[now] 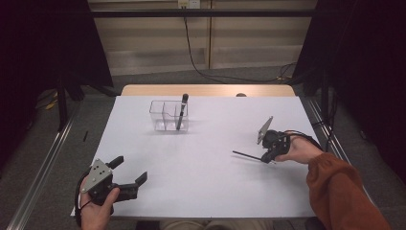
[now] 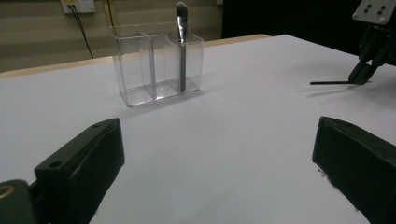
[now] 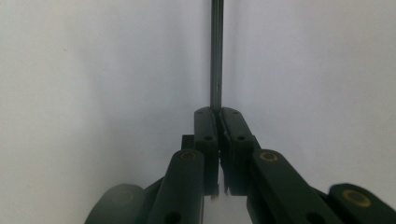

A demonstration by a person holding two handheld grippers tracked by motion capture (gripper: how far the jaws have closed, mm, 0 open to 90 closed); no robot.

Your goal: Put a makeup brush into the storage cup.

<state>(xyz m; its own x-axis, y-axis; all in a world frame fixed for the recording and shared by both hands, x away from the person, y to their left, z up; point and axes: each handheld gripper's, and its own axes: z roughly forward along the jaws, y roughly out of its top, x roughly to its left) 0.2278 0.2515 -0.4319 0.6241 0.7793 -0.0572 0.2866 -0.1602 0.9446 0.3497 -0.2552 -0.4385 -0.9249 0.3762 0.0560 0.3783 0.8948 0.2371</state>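
A clear plastic organizer [image 1: 165,117] [image 2: 140,70] with three compartments stands toward the far side of the white table. A dark makeup brush [image 1: 181,112] [image 2: 181,46] stands upright in its right compartment, bristles up. At the table's right, my right gripper [image 1: 265,157] [image 3: 216,112] is shut on the end of a thin dark stick [image 1: 246,155] [image 3: 215,56] that points left, just above the surface. The left gripper view shows that gripper [image 2: 362,77] and its stick [image 2: 329,83] at far right. My left gripper [image 1: 130,168] [image 2: 217,154] rests open near the front left corner, nothing between its jaws.
The white table top [image 1: 206,167] spans the middle, with a wooden edge [image 1: 206,90] behind it. A black cable [image 1: 191,52] runs down the back wall to the floor. Dark curtains hang on both sides, and metal rails flank the table.
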